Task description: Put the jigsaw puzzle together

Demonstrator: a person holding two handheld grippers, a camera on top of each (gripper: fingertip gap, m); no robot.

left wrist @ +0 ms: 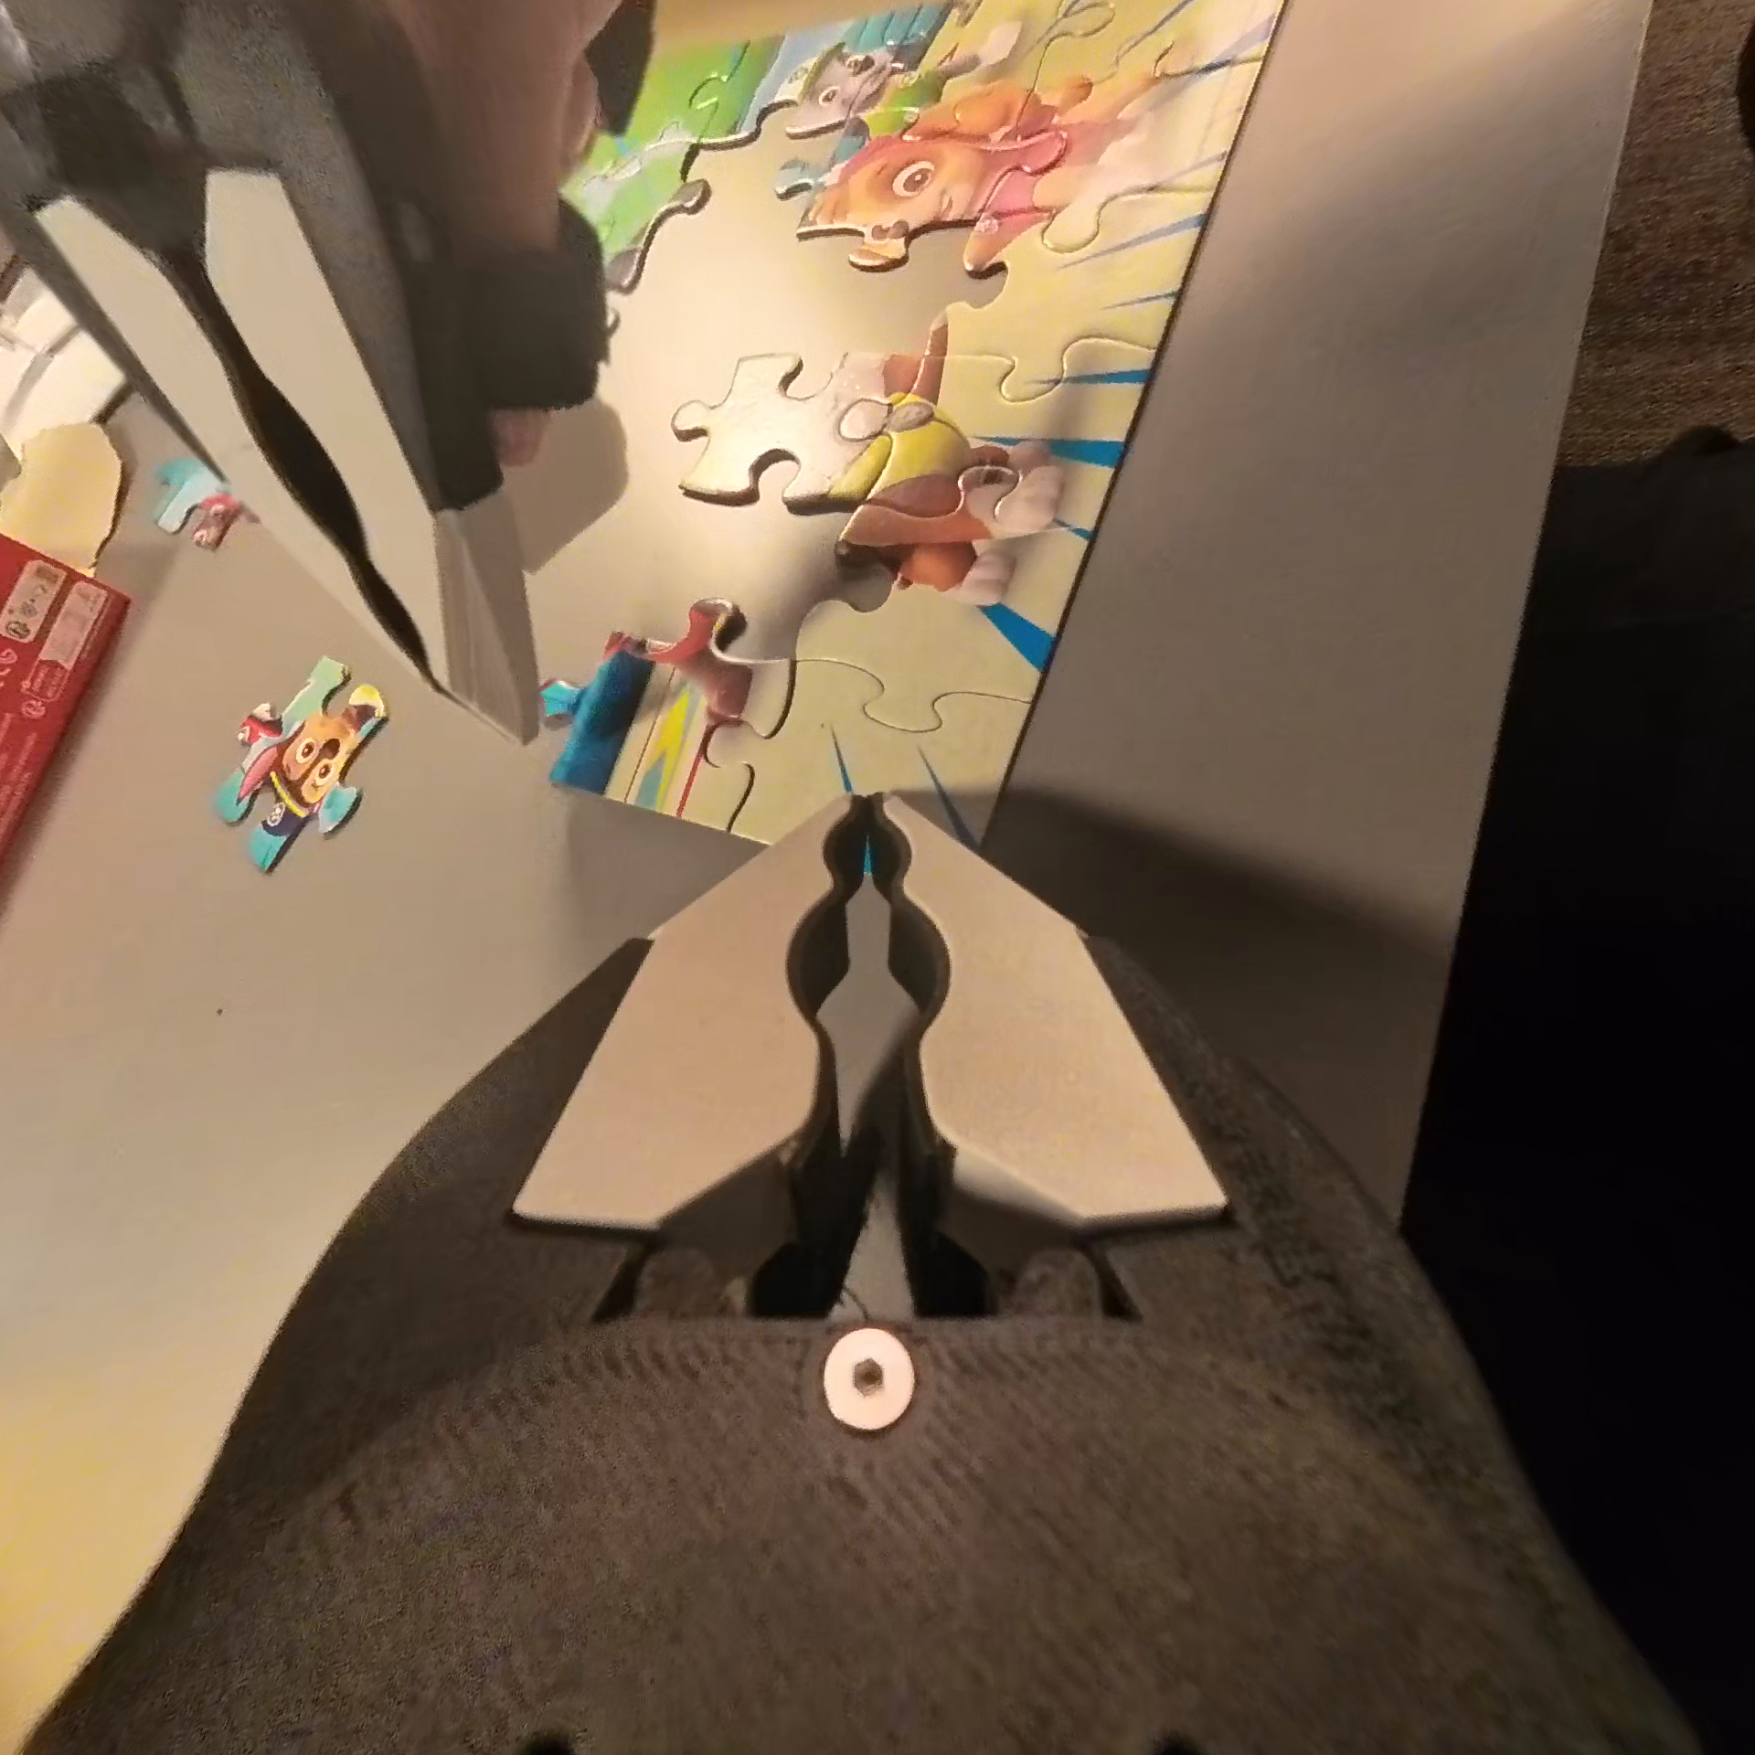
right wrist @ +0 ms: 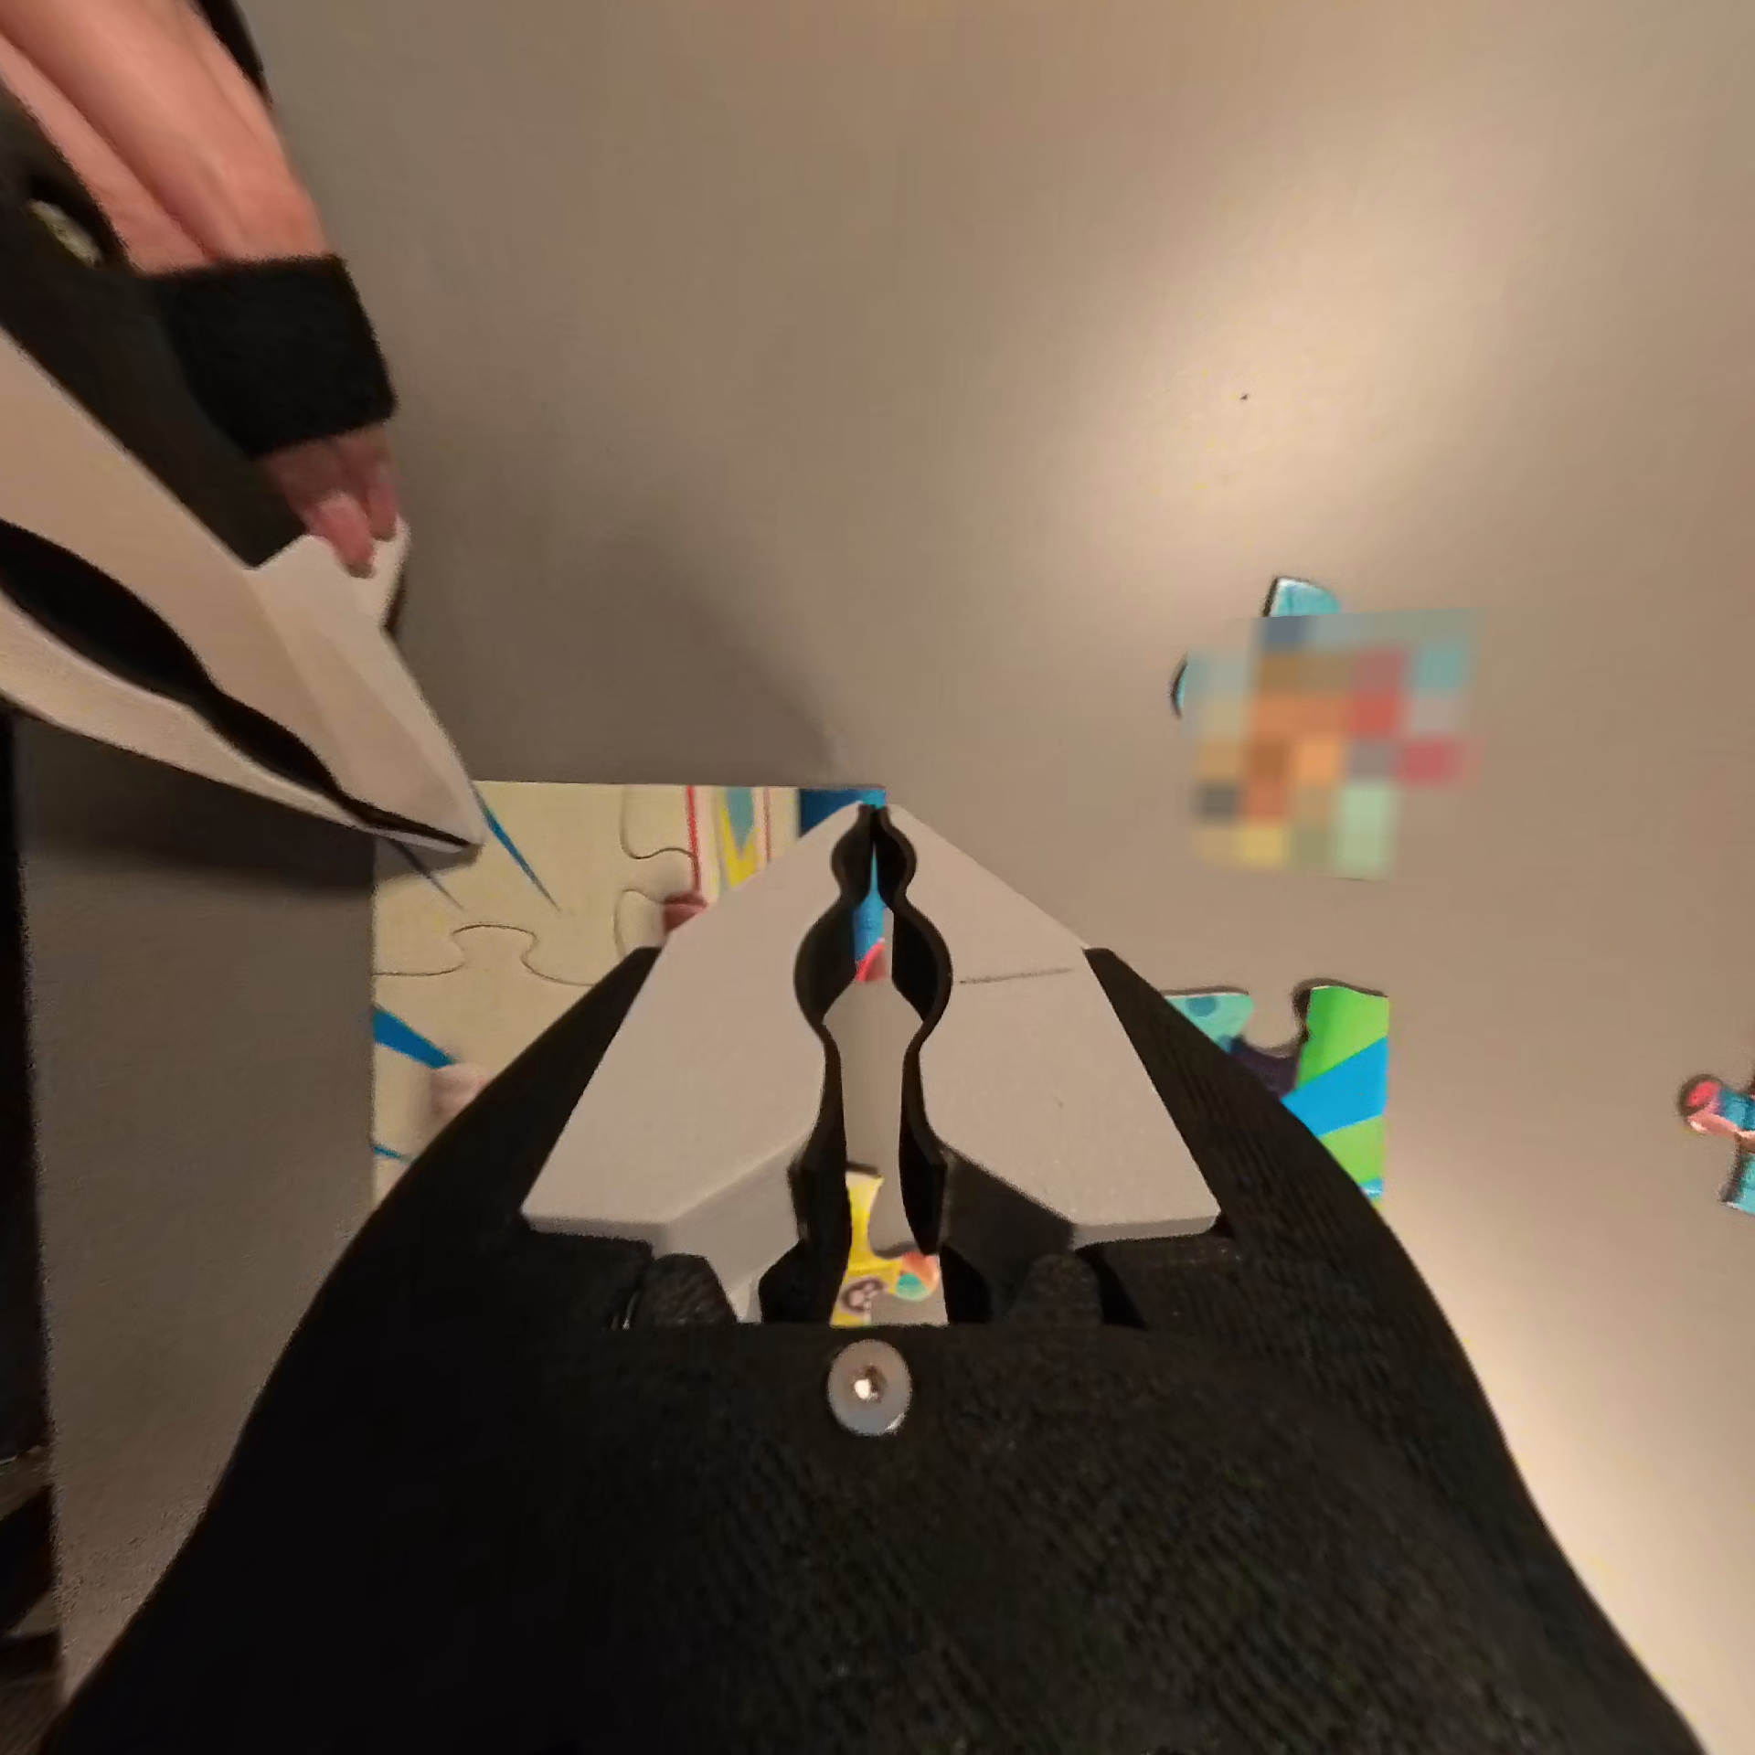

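Observation:
A partly joined cartoon jigsaw puzzle (left wrist: 950, 665) lies on the grey table (left wrist: 285, 1045), with gaps in its middle. My left gripper (left wrist: 869, 805) is shut with nothing between its pads, its tips over the puzzle's near corner. It also shows in the right wrist view (right wrist: 446, 826), at the puzzle (right wrist: 532, 902). My right gripper (right wrist: 872, 812) is shut, its tips over a blue edge piece (right wrist: 836, 800). The left wrist view shows the right gripper (left wrist: 503, 712) next to that blue piece (left wrist: 598, 731). No piece shows between its pads.
Loose pieces lie on the table: a dog-figure piece (left wrist: 299, 760), a small one (left wrist: 199, 499), a green and blue one (right wrist: 1339, 1083), and one at the right edge (right wrist: 1724, 1140). A red box (left wrist: 47, 684) stands at the left. The table's edge (left wrist: 1481, 760) runs along the right. About 9 cm separates my left fingertips from my right.

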